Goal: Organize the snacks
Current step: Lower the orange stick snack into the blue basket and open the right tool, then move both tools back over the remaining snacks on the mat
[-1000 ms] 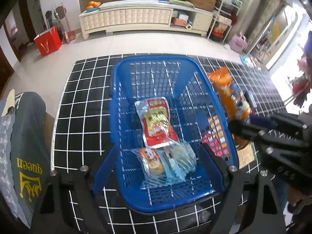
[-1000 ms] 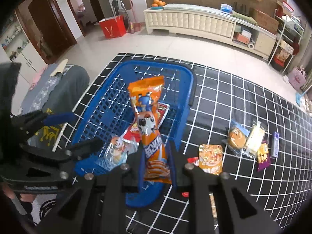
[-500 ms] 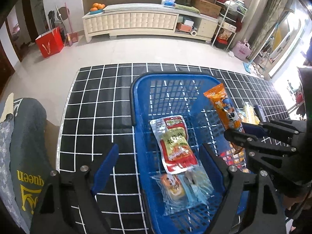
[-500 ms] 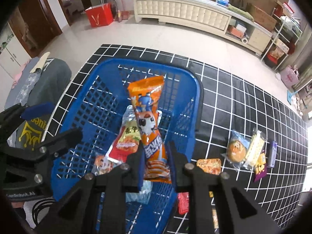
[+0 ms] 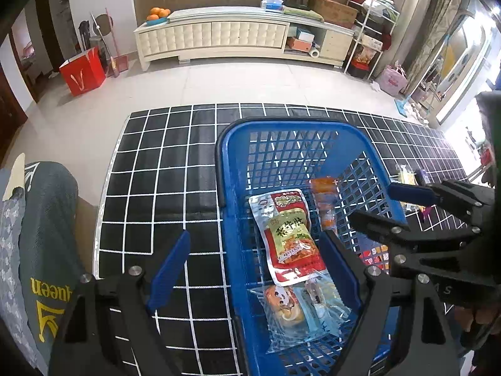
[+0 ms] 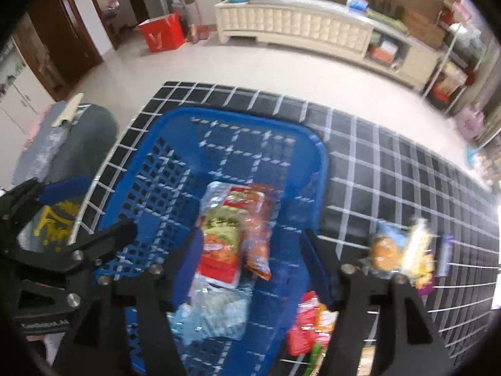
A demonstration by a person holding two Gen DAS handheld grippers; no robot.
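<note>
A blue mesh basket (image 5: 231, 163) stands on a black grid mat. In it lie a red and green snack pouch (image 5: 289, 235), a clear bun pack (image 5: 297, 307) and an orange snack packet (image 5: 325, 203) against the right wall. My left gripper (image 5: 255, 266) is open, straddling the basket's left wall. My right gripper (image 6: 250, 260) is open and empty above the basket (image 6: 156, 144), with the orange packet (image 6: 258, 238) lying below it beside the pouch (image 6: 220, 238). The right gripper also shows in the left wrist view (image 5: 385, 203).
More snacks lie on the mat right of the basket: a bun pack (image 6: 385, 247), a yellow packet (image 6: 418, 250), a purple bar (image 6: 444, 250) and a red packet (image 6: 308, 326). A grey cushion (image 5: 40, 250) lies at the left. A cabinet (image 5: 219, 37) stands far behind.
My right gripper opened and let go of the orange packet, which now lies in the basket. My left gripper shifted left relative to the basket and still stands open.
</note>
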